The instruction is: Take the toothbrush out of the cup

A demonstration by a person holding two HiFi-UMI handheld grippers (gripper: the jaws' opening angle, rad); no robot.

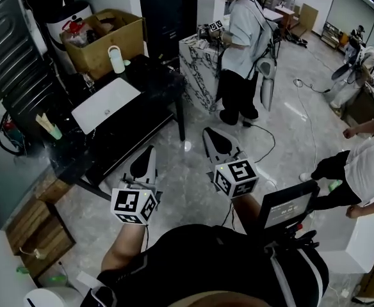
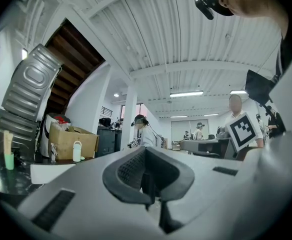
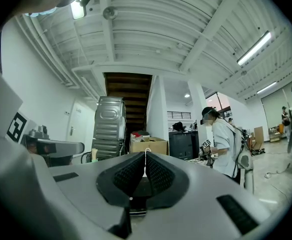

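Note:
A small green cup stands on the left end of the black table with a pale toothbrush sticking up out of it. In the left gripper view the cup and toothbrush sit at the far left edge. In the right gripper view the cup is small and far, left of the jaws. My left gripper and right gripper are both shut and empty, held level over the floor, well short of the table. Shut jaws fill the left gripper and right gripper views.
The table carries a white basin, a white bottle and a cardboard box. A person stands at a marble counter beyond. Wooden crates lie at the lower left; a cable runs across the floor.

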